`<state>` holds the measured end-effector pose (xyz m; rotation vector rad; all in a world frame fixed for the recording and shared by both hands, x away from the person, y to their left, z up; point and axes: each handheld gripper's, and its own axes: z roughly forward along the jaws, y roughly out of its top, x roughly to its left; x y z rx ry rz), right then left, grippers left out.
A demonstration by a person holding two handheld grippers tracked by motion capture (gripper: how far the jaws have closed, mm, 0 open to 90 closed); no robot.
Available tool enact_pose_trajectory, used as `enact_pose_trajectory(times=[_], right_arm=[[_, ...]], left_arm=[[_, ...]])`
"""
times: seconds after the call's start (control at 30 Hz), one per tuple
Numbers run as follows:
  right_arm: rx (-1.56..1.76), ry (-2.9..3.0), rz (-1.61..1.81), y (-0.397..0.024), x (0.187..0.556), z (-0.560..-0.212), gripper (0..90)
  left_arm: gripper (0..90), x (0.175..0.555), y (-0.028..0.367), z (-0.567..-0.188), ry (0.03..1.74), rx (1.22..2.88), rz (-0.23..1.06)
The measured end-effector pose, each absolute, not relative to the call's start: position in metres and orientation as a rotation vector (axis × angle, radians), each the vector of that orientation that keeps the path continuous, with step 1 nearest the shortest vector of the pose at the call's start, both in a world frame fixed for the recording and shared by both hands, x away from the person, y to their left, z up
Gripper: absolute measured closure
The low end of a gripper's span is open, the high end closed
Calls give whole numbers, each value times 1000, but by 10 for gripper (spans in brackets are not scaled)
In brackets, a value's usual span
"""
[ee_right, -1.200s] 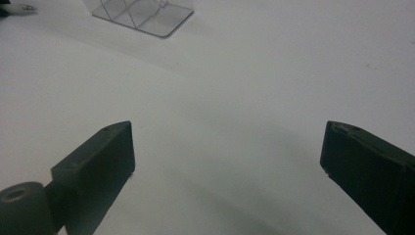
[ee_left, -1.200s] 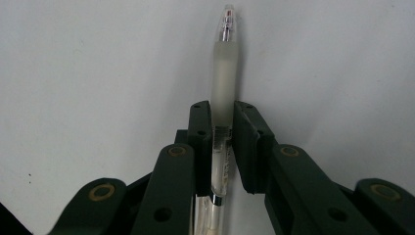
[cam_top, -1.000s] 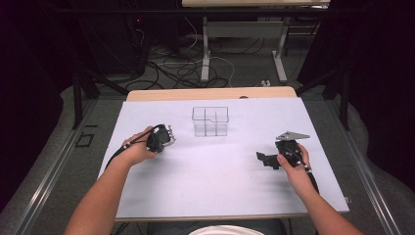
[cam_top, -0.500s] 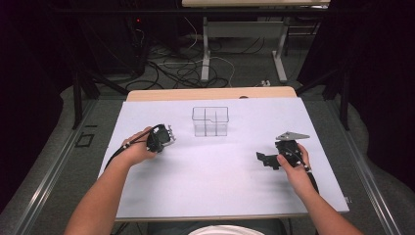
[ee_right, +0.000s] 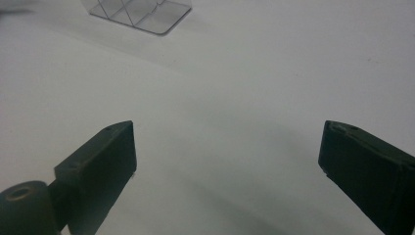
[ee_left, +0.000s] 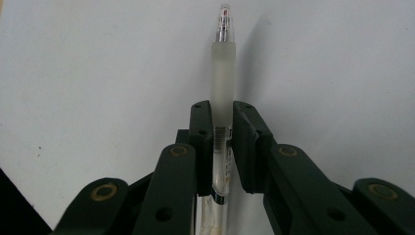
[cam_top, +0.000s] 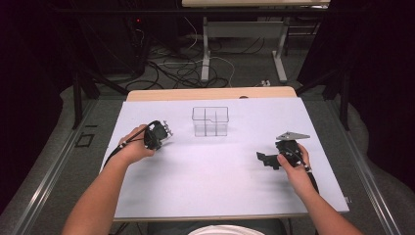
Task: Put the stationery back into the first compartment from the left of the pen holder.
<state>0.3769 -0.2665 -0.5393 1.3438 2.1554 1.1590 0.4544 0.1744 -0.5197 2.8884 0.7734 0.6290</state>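
My left hand-held gripper (ee_left: 222,147) clamps a clear pen (ee_left: 222,88) lengthwise, its tip jutting past the jaws over the white tabletop (cam_top: 220,171). My right hand-held gripper (ee_right: 227,161) gapes wide, apparently holding nothing, well apart from the clear divided box (cam_top: 210,121).

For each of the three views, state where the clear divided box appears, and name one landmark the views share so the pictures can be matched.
High view: the clear divided box stands at the middle of the table's far half, between the two grippers.
Left gripper view: not in it; the left gripper is shut on a pen.
Right gripper view: at the top edge, left of centre.
Shared landmark: the white table.
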Motion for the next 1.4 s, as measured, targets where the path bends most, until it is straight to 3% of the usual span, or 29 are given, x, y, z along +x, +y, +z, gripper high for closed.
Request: enact_pose_trajectory(times=[1.0,1.4], right_arm=[[1336,2157,1151,-266,377,-541,68],[1346,2159,1156,-266,377,-540,68]], left_arm=[[799,458,204,-468,1095,2466,493],[798,462,215,-449,1211,2166,455]])
